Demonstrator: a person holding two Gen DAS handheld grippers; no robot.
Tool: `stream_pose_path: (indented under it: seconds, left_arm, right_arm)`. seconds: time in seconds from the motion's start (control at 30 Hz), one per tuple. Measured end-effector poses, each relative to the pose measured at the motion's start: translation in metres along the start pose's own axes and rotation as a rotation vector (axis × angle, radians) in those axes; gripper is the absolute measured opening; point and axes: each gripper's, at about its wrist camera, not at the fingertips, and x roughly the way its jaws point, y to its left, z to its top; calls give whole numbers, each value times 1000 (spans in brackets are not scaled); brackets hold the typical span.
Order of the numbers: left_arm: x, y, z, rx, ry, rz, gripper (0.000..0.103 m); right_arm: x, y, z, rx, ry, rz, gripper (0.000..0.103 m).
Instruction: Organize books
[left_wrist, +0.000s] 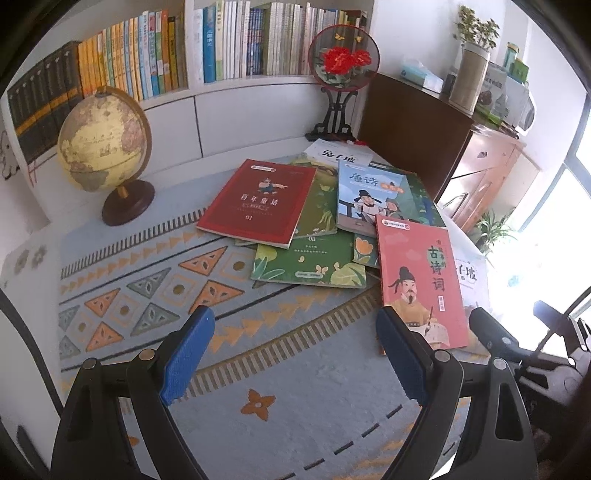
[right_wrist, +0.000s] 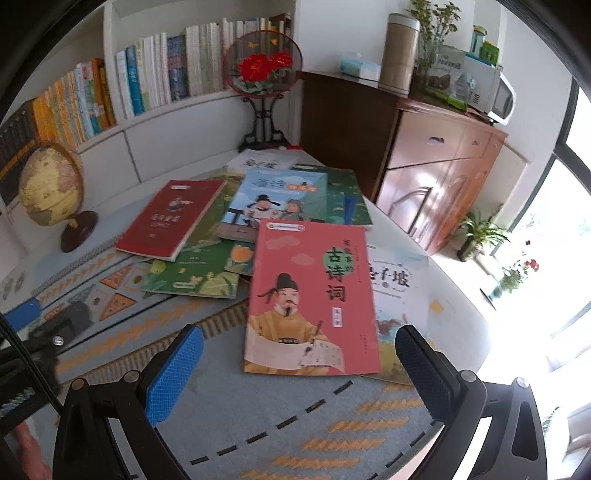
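Note:
Several thin books lie in a loose heap on the patterned tablecloth. A pink poetry book lies nearest, partly over a white book. Behind it lie a red book, a blue book and green books. My left gripper hovers open over the cloth, its right pad at the pink book's near corner. My right gripper stands open just short of the pink book's near edge, holding nothing.
A globe stands at the left on the table. A white shelf full of upright books runs along the back. A round flower fan on a stand sits at the back corner, and a brown cabinet stands to the right.

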Motion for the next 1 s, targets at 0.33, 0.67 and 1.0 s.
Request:
stream_pose_path:
  seconds: [0.33,0.67,1.0]
  left_arm:
    - [9,7,9,4,5,-24,88]
    - [40,-27,13,83,58,-133,88]
    - [100,-73,18,44,160,-226,87]
  right_arm:
    - [17,-26,6,90,70,33,103]
    - [41,-81,1,130,86,95,103]
    - [113,-124,-4,192,213,245,70]
